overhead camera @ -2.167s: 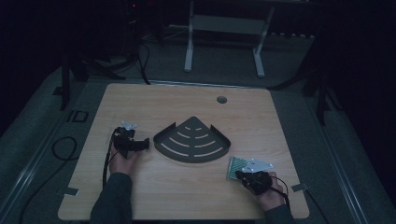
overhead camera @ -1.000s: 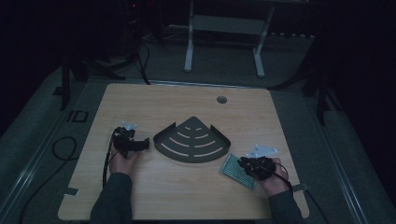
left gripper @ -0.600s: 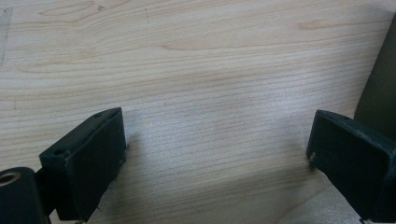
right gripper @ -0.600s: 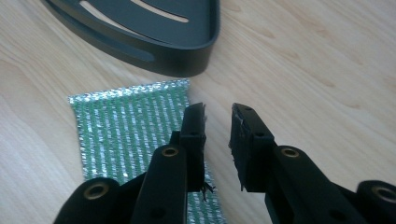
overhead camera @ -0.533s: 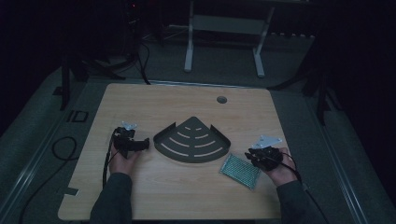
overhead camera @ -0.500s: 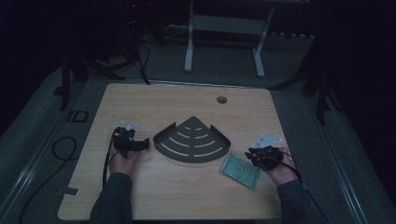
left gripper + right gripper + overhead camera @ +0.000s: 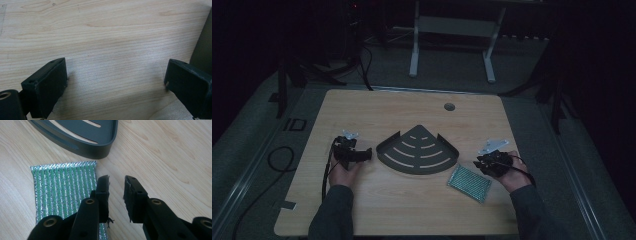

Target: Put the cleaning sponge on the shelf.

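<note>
A wooden table [image 7: 377, 107] seen from above in a dim room, with a person's forearms coming in from the near edge, a black gripper in each hand. At the centre sits a dark fan-shaped slotted tray [image 7: 418, 150]. The green and silver scouring pad [image 7: 469, 183] lies flat on the wood just in front of the tray's right corner, apart from it. A couple of seconds earlier the pad sat farther right and nearer the table's front edge, under the right gripper; it now lies closer to the tray. The right gripper [image 7: 482, 163] has let it go and lifted off to the right. Its jaws have just been opening and stand a little apart with nothing between them, one fingertip [image 7: 103, 185] hanging over the pad's edge. The left gripper [image 7: 364, 154] stays where it was, beside the tray's left corner, wide open and empty. The pad looks freshly repositioned, likely staged for a cleaner pick-up into the tray
</note>
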{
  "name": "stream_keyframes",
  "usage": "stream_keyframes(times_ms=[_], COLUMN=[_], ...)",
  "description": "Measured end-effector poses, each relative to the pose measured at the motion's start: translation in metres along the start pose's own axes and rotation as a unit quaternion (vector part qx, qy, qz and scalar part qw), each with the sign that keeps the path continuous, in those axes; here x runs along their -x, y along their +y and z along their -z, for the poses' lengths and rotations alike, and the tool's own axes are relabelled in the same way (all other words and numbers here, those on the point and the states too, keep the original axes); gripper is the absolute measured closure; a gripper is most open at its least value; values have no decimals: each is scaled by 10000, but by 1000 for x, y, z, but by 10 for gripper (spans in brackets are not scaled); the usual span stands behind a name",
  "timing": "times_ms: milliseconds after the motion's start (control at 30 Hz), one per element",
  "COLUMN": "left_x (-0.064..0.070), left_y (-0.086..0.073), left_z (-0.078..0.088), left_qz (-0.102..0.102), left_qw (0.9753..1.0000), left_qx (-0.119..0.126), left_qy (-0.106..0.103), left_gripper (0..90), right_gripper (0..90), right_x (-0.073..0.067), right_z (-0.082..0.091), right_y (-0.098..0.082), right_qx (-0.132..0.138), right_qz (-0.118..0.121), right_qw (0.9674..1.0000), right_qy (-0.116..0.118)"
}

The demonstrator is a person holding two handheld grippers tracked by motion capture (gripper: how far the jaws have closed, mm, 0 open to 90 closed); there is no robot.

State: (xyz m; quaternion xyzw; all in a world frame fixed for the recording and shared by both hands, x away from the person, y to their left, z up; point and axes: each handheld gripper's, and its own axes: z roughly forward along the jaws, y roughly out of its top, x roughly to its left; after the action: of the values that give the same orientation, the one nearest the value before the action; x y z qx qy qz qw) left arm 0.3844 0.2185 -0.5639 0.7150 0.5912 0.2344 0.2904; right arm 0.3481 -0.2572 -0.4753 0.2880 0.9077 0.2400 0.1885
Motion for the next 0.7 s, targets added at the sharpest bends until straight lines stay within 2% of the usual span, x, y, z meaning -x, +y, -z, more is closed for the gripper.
stream_keyframes(times_ms=[467,700], left_x=[0,0], left_y=[0,0], left_z=[0,0], left_qz=[-2,-1], left_qw=[10000,10000], left_qx=[-3,-2], left_qy=[1,0], left_gripper=[50,50], right_gripper=[746,754], right_x=[14,19], right_z=[-3,-9], right_y=[9,11], right_qx=[-207,-523], right_qz=[-46,-12], right_qw=[9989,9969], right_qy=[414,585])
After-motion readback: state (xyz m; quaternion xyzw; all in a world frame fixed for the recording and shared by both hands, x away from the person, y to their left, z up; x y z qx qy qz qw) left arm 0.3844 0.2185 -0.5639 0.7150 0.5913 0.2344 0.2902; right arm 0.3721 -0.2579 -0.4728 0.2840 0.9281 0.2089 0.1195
